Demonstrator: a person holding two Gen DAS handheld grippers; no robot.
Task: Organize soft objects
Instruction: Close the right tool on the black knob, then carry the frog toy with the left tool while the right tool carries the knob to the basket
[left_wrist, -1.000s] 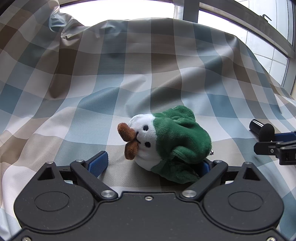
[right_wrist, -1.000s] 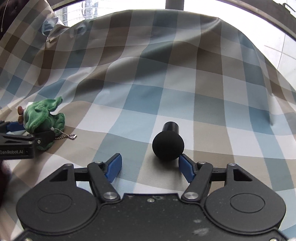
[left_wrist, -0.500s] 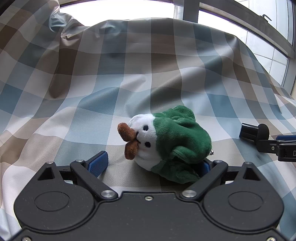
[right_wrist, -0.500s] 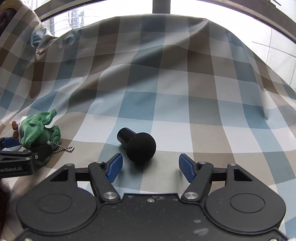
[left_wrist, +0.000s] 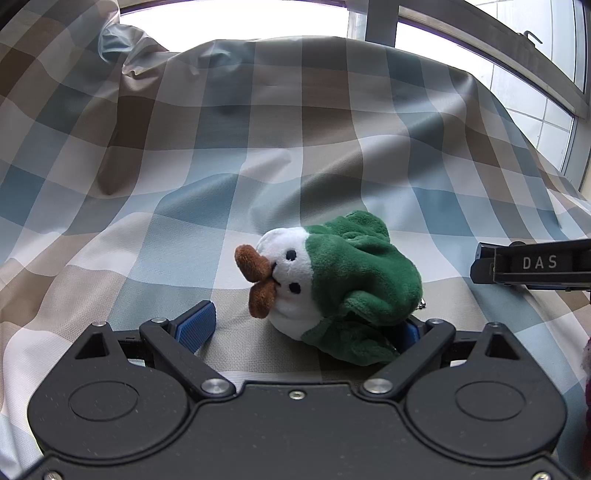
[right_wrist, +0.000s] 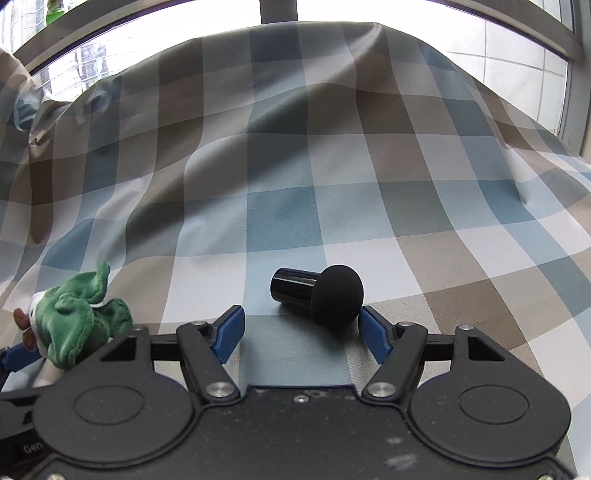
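Since the earlier frames the right gripper (right_wrist: 299, 330) has swung round the black foam-tipped piece (right_wrist: 317, 295), which now lies on its side; the left gripper (left_wrist: 299, 325) and plush (left_wrist: 332, 284) have not shifted.

Both grippers sit at pick-up on the checked cloth (left_wrist: 258, 166), neither one closed: the left jaws stand wide with the plush between them, its green end against the right pad, the left pad clear; the right jaws are released too, the foam ball just beside the right pad. Next, I judge, each must centre and close gently, since plush and foam give. Hidden: the left gripper's right pad under the plush, the plush's chain, and any place to sort things into.
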